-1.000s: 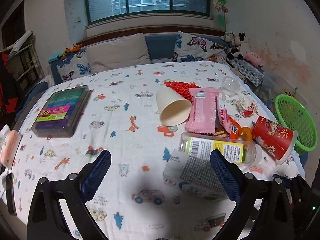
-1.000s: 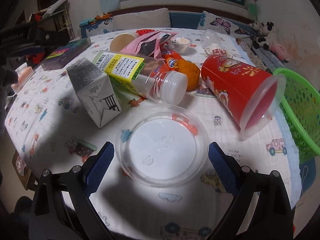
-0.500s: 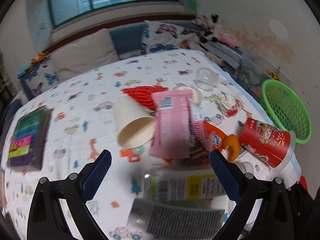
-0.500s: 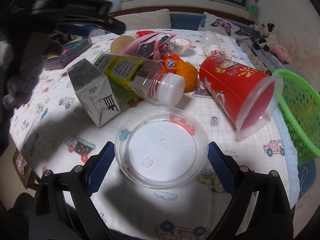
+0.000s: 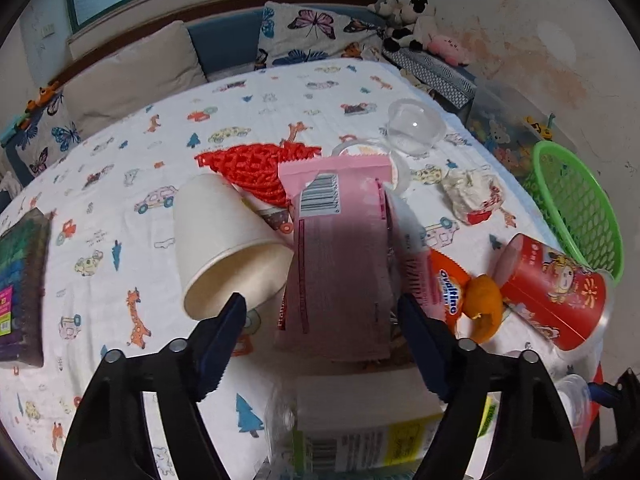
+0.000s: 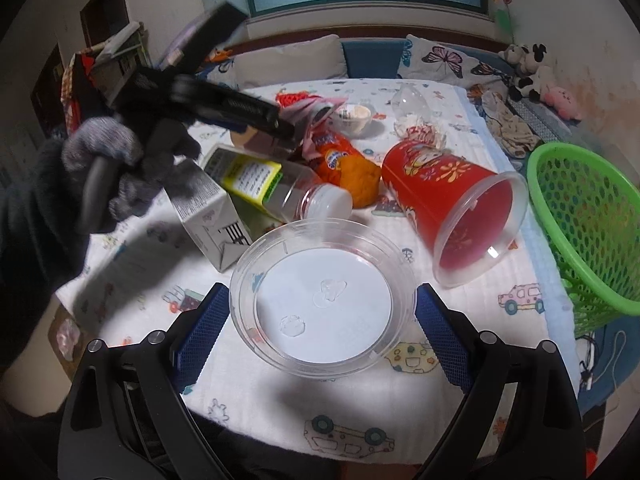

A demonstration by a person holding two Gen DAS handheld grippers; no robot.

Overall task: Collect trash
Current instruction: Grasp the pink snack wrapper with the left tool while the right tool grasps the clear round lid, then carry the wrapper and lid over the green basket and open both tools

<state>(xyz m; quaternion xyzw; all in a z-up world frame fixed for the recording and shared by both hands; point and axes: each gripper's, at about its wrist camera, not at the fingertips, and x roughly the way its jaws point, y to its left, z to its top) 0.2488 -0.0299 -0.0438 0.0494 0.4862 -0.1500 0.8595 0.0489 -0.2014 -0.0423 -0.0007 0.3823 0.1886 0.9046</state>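
Note:
Trash lies on a cartoon-print cloth. In the left wrist view my left gripper [image 5: 322, 328] is open, its jaws either side of a pink wrapper [image 5: 340, 256], above a clear bottle with a yellow label [image 5: 360, 440]. A paper cup [image 5: 228, 244] lies to the left, a red mesh [image 5: 256, 164] behind. In the right wrist view my right gripper [image 6: 322, 320] is open around a clear plastic lid [image 6: 322, 300] lying on the cloth. A red cup [image 6: 452, 204] lies on its side to the right. The left gripper [image 6: 240, 112] shows over the pile.
A green basket [image 6: 588, 232] hangs off the table's right edge, also in the left wrist view [image 5: 580, 204]. A grey carton [image 6: 208, 208], an orange sachet [image 5: 448, 288], orange peel [image 5: 484, 304], a clear dome [image 5: 416, 124] and crumpled paper [image 5: 472, 196] lie about. A coloured box [image 5: 20, 280] sits left.
My left gripper has moved forward and right over the bottle, up to the pink wrapper. My right gripper has edged closer around the clear lid.

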